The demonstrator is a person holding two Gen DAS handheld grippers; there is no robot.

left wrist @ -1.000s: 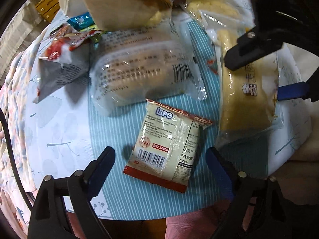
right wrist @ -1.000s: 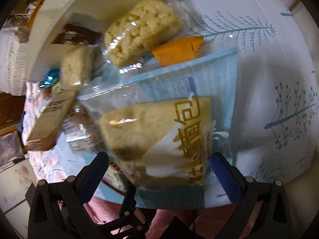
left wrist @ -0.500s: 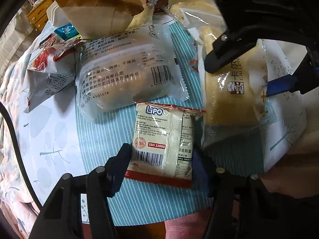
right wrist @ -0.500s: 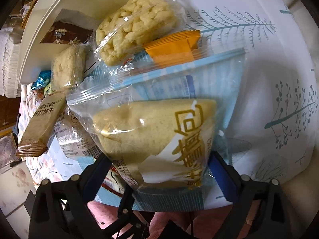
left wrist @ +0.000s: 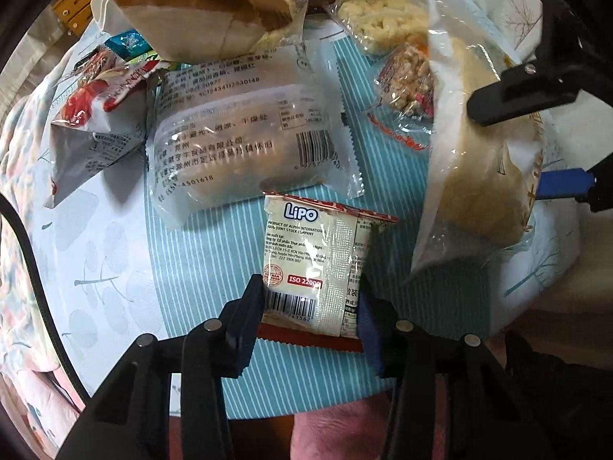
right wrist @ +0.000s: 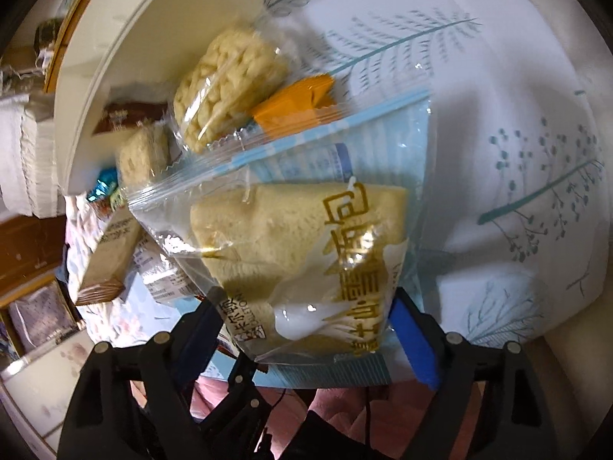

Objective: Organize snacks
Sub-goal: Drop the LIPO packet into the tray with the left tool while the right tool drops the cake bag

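striped teal mat (left wrist: 199, 268), left gripper (left wrist: 310, 306) jaws pinching lipo packet (left wrist: 318, 260), right gripper (right wrist: 306, 329) jaws clamping cake bag (right wrist: 306, 245)

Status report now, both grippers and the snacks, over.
Left gripper shut on Lipo packet. Right gripper shut on cake bag, lifted. Other snacks crowd the striped mat; nothing blocking.

A white leaf-print tablecloth (right wrist: 498, 122) covers the table; wooden drawers (left wrist: 72, 19) (yellowish) stand beyond it.
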